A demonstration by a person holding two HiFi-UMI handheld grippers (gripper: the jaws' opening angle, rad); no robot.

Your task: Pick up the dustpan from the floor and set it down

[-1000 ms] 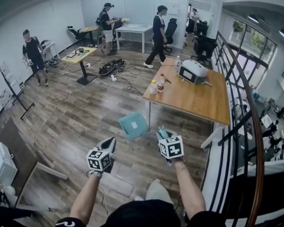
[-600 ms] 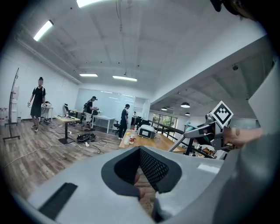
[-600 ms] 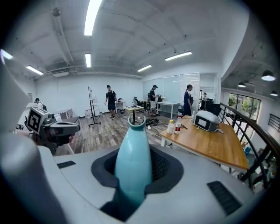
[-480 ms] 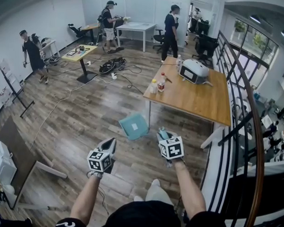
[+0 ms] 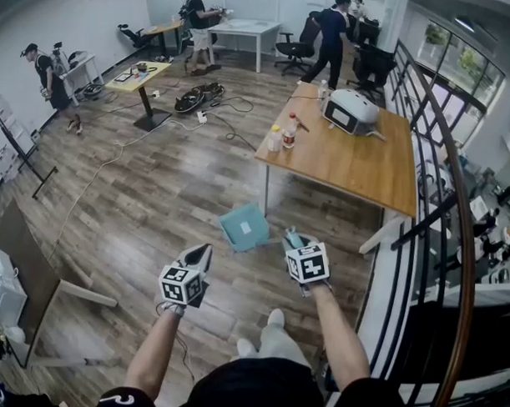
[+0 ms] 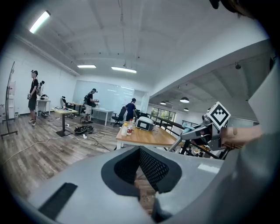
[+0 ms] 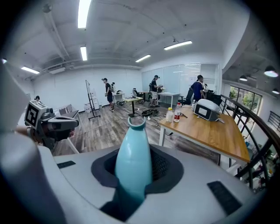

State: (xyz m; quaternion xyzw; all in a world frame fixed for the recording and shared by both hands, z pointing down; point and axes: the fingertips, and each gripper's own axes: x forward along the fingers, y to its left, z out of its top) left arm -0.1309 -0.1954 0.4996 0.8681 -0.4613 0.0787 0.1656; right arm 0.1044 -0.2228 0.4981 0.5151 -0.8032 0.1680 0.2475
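The teal dustpan hangs in front of my feet near the table leg, its pan facing up with a white label on it. I cannot tell whether it touches the wooden floor. My right gripper is shut on the dustpan's teal handle, whose notched tip sticks out past the jaws. My left gripper is held level beside it on the left, open, with only floor showing between its pads. Each gripper sees the other: the right gripper and the left gripper.
A wooden table with two bottles and a white device stands just ahead on the right. A black railing runs along the right. Cables lie on the floor farther off. Several people stand at the far desks.
Both grippers have sunk a little, the right one still holding the dustpan handle. At the back, a person in dark clothes has walked to the right.
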